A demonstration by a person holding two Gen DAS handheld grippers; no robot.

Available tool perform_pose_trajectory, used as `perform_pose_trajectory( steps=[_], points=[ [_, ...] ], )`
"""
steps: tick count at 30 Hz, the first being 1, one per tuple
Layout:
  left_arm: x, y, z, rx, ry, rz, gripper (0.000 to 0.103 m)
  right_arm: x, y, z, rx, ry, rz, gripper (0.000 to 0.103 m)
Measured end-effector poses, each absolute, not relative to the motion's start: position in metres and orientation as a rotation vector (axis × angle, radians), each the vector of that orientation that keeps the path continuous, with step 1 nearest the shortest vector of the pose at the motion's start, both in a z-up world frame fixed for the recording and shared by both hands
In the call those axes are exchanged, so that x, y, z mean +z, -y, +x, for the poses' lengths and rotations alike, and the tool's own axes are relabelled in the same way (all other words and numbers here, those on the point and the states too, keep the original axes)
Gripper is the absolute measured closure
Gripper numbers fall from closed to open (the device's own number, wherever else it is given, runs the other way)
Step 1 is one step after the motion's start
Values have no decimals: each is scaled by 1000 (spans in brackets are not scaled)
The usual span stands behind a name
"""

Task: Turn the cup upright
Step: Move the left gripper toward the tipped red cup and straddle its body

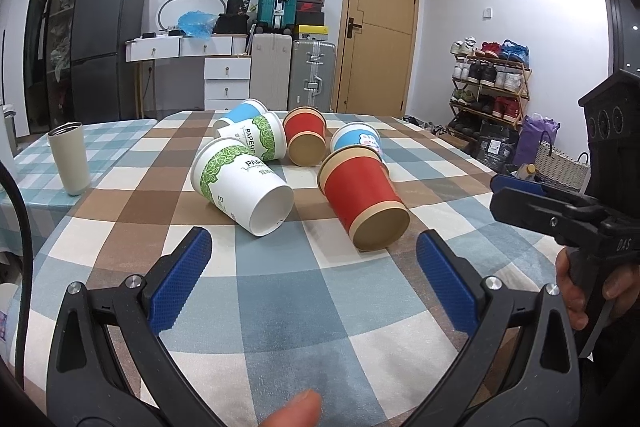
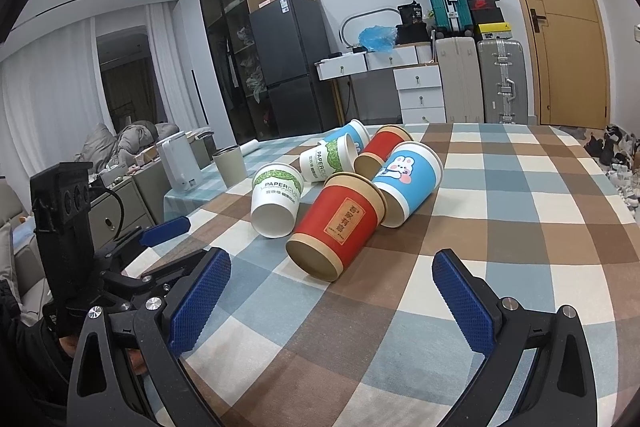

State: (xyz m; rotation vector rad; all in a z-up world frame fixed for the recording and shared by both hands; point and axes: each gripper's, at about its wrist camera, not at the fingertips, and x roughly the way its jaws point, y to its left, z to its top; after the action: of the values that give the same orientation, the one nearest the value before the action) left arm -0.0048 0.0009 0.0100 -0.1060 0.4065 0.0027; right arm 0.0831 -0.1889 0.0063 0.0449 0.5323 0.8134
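Paper cups lie tipped in a loose cluster on the checked tablecloth (image 1: 280, 307) ahead of both your tongs, six in all and none upright. Nearest you, a red cup with tan bands (image 1: 362, 199) (image 2: 338, 223) lies on its side with its base pointing toward you, and just to its left a white cup printed with green leaves (image 1: 240, 183) (image 2: 276, 201) lies the same way. Behind them are a second green-leaf cup (image 1: 258, 139) (image 2: 326, 159), a second red cup (image 1: 305, 137) (image 2: 380, 149), a blue cup with a rabbit picture (image 1: 358, 139) (image 2: 408, 183) touching the near red cup, and another blue cup (image 1: 240, 113) (image 2: 352, 133) at the back. Your left gripper (image 1: 314, 267) hangs just short of the two near cups, its blue pads spread wide and holding nothing. Your right gripper (image 2: 332, 291) sits in front of the near red cup, likewise wide apart and empty. A grey steel tumbler (image 1: 69, 157) (image 2: 230, 165) stands upright, well apart at the left.
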Motion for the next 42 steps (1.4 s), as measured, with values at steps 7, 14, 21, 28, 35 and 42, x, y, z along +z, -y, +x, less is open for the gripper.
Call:
perform_pose_trajectory(
  steps=[7, 14, 21, 28, 35, 42],
  points=[
    [19, 0, -3, 24, -405, -130, 1, 6, 189, 91, 754, -561, 20, 0],
    [21, 9, 14, 29, -472, -129, 1, 10, 197, 94, 715, -561, -11, 0],
    [18, 27, 41, 16, -543, -118, 1, 19, 210, 96, 696, -551, 2, 0],
    [13, 44, 69, 3, -593, -88, 1, 21, 220, 98, 684, -551, 21, 0],
    [2, 52, 98, 7, -655, -92, 1, 19, 223, 101, 682, -561, 29, 0],
    [-2, 50, 119, -15, -719, -140, 6, 17, 220, 101, 686, -570, 24, 0]
  ],
)
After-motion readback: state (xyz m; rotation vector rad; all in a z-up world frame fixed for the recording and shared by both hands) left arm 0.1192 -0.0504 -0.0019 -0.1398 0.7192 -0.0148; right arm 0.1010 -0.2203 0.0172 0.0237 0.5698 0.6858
